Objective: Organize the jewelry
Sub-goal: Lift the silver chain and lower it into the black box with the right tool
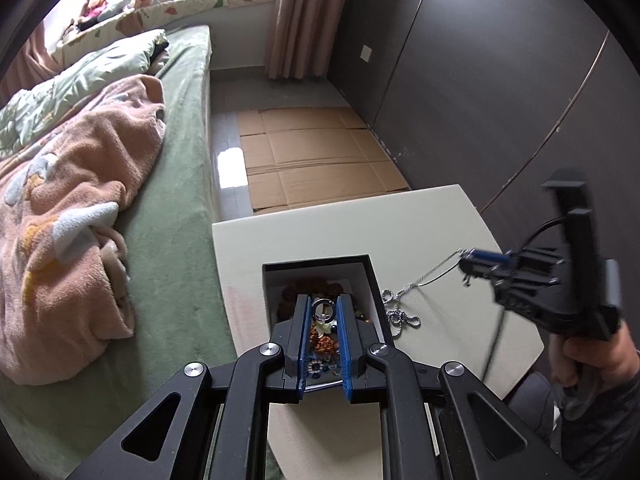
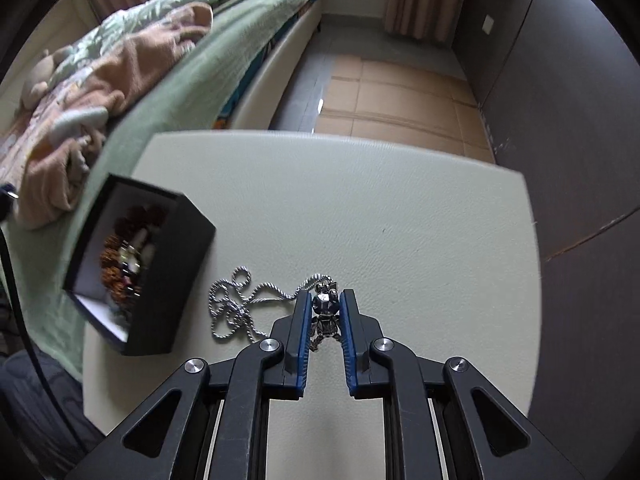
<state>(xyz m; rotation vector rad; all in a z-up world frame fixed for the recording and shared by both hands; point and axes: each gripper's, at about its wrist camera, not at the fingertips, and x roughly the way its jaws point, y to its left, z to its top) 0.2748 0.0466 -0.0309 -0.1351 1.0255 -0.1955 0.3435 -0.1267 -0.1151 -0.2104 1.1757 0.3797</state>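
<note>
Two grippers work over one pale desk [image 2: 400,208]. The right gripper [image 2: 325,300] is clamped on the metal pendant [image 2: 326,304] of one silver chain necklace [image 2: 236,304], whose coils lie on the desk beside one black box [image 2: 180,264]. The left gripper [image 1: 323,306], above the box, pinches one ring [image 1: 321,305]. Several beaded pieces fill the box; the count is unclear.

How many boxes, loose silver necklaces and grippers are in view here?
Boxes: 1, the black box holding beaded jewelry.
Silver necklaces: 1, the necklace on the table.
Grippers: 2, the left gripper and the right gripper.
Total: 4
</note>
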